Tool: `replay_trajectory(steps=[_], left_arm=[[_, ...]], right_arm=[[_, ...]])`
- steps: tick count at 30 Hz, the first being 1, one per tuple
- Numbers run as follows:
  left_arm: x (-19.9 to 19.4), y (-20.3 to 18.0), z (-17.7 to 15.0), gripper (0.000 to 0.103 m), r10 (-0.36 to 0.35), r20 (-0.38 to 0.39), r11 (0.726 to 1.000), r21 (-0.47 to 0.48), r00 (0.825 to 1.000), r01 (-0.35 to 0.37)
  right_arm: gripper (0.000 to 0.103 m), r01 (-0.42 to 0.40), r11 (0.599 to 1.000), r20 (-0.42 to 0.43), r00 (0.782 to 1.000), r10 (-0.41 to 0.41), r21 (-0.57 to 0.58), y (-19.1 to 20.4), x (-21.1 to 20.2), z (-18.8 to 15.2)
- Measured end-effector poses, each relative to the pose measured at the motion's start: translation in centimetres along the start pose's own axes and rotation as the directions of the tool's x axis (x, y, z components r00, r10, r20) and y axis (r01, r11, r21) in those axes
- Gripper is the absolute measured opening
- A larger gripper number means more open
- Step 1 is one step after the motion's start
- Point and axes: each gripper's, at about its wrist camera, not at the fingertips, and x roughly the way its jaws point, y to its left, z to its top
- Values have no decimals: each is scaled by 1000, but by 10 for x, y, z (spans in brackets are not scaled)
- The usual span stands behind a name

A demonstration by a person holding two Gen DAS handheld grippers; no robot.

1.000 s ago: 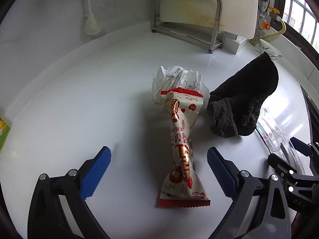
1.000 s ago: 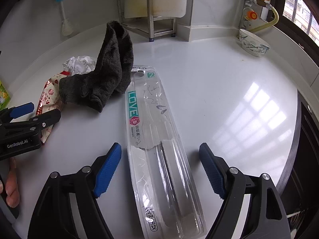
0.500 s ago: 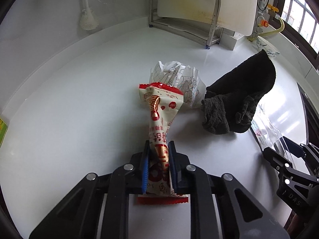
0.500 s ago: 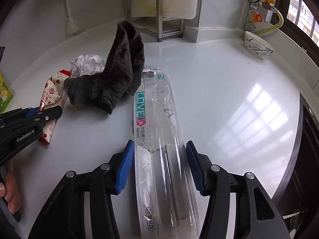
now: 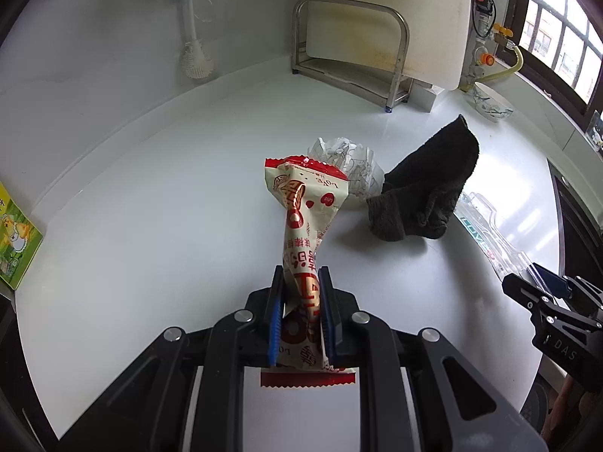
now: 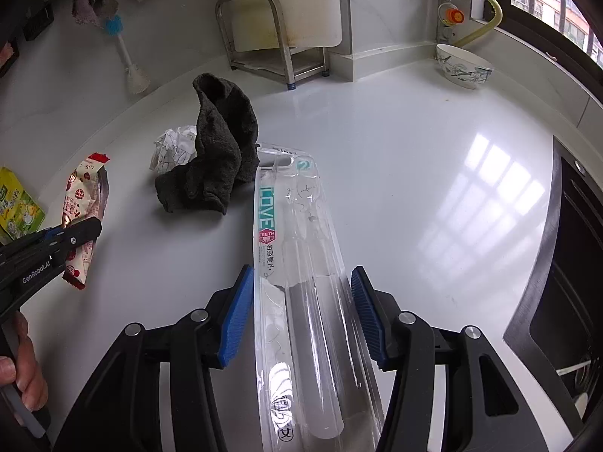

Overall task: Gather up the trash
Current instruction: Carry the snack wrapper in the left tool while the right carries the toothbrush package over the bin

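Note:
My left gripper is shut on a red and cream snack wrapper and holds it lifted off the white counter; it also shows in the right wrist view. My right gripper is shut on a long clear toothbrush package, its blue pads touching both edges. A crumpled white paper ball lies behind the wrapper, next to a dark grey cloth; both show in the right wrist view, paper and cloth.
A steel rack with a cutting board stands at the back wall. A brush hangs on the wall. A patterned bowl sits at the back right. A green box lies at the left edge. A dark sink is at right.
My left gripper closed on the snack wrapper and raised it off the counter. My right gripper closed in onto the edges of the toothbrush package.

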Motion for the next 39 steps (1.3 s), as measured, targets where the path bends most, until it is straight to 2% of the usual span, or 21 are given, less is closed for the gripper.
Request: replay_trajectory(steps=[10, 22, 29, 39], left_arm=[[-32, -20, -38, 18, -58, -20, 997, 47, 998, 59], [-67, -58, -65, 18, -128, -17, 983, 127, 992, 130], [-93, -84, -89, 18, -137, -11, 979, 153, 991, 137], [-125, -134, -152, 18, -130, -39, 979, 154, 991, 135]], right_arm=[[51, 4, 999, 9, 1000, -4, 40, -3, -36, -35], [50, -4, 998, 50, 999, 1, 63, -5, -84, -74], [50, -22, 998, 62, 998, 18, 53, -16, -116, -105], [50, -45, 999, 18, 999, 45, 12, -52, -158, -172]])
